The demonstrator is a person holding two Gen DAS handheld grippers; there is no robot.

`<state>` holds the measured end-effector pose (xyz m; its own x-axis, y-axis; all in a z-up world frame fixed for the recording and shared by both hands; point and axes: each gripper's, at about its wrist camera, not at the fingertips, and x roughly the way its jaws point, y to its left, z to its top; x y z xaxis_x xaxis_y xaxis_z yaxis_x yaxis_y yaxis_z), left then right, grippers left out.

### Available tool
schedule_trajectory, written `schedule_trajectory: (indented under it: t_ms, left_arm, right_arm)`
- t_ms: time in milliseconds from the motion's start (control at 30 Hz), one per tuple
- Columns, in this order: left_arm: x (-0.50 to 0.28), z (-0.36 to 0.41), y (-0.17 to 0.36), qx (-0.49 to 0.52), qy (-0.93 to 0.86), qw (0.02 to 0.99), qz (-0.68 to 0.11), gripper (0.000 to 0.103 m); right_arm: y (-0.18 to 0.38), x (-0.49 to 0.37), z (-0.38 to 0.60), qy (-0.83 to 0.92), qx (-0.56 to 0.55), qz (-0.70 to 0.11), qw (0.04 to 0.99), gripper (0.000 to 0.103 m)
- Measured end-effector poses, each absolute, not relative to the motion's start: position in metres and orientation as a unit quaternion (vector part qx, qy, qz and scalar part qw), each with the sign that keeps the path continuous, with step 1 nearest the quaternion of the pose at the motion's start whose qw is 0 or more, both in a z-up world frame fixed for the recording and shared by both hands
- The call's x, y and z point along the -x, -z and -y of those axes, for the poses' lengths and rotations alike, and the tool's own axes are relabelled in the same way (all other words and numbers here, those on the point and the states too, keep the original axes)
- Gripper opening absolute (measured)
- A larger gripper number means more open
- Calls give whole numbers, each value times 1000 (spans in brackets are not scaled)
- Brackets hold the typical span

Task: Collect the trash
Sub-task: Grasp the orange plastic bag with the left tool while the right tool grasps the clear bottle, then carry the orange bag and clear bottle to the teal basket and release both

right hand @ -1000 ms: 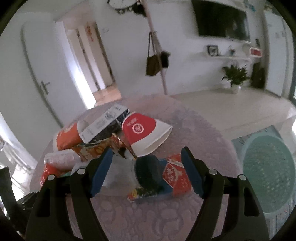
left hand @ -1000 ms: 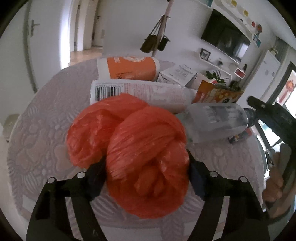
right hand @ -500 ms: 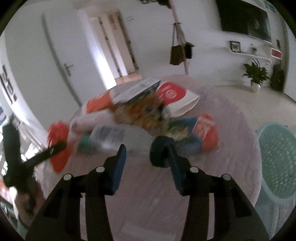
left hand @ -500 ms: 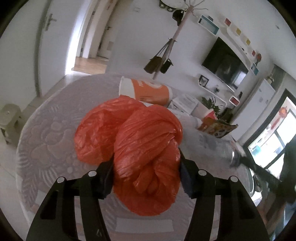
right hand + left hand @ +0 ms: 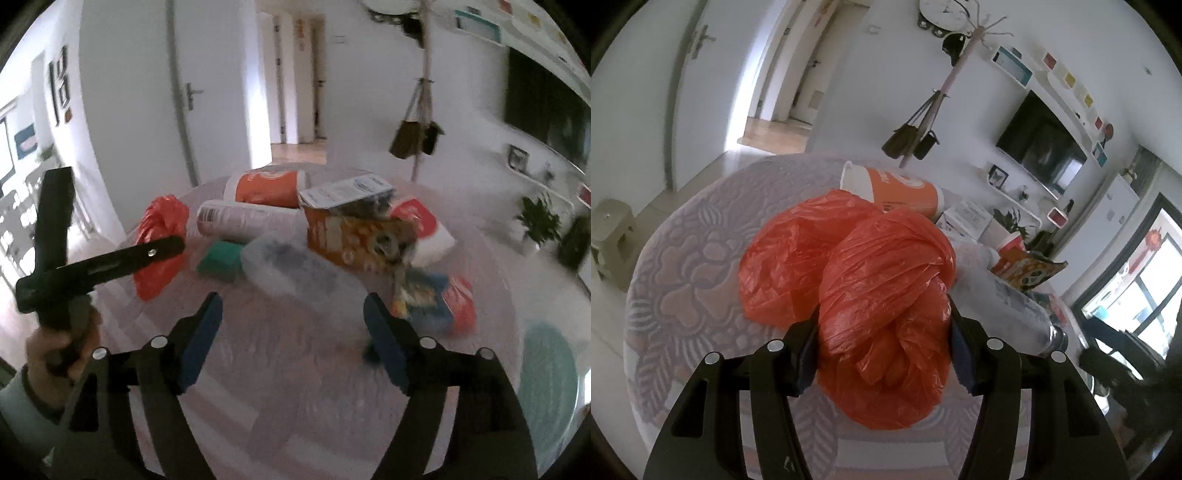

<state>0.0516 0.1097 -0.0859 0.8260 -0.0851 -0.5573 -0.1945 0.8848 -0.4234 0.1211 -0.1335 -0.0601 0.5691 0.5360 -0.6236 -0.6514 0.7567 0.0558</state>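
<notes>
- Jaws of the left gripper (image 5: 882, 350) are part closed, both pads pressed into a knotted orange plastic bag (image 5: 886, 314) that bulges out between them; the bag sits on the patterned round table (image 5: 687, 280).
- A second lobe of the bag spreads toward 10 o'clock from the grip, so its long axis runs from 10 to 4 o'clock.
- Right gripper (image 5: 293, 332) has just been opening; its jaws stand wide with nothing between the pads, above bare tablecloth.
- At 12 o'clock from it a clear plastic bottle (image 5: 295, 273) lies on its side, long axis from 10 to 4 o'clock, green cap (image 5: 218, 260) toward 10 o'clock.
- Beyond lie an orange paper cup (image 5: 269, 188), an orange snack box (image 5: 347, 236) and a red-and-white cup (image 5: 424, 225).
</notes>
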Motion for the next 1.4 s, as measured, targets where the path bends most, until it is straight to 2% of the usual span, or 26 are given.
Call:
schedule_trajectory:
  t_ms: [133,300,400,533,667,867,1167,1400]
  left_arm:
    - [-52,-111,87,237,-26,926,-294,57]
    - [-54,-116,87,240,-22,924,-296,57]
    - [-54,-117,85,244,-20,924,-295,57]
    - [-56,-116,85,241,-20,924,-296,57]
    - [-55,-115,85,239,-17,925,-294,57]
    - [-51,-111,78,226,7,932,-283,57]
    - [-45,-67,27,192,76,948,-243,57]
    - [-71,0,3,158,150,947,-238,57]
  right_arm:
    - [72,-164,117,-347,105,-341,867,83]
    - [91,-202,99,-375,116,-409,824,84]
    - [95,-202,101,-355,120,-428,822,79]
    - [95,-187,109,-347,105,-441,821,65]
    - [97,-168,111,-322,103,-436,834,60]
    - [96,-145,124,-314,46,-434,843,58]
    - [44,-118,181,-298,-12,-368,880,58]
    - [13,-118,261,-228,-65,-322,917,58]
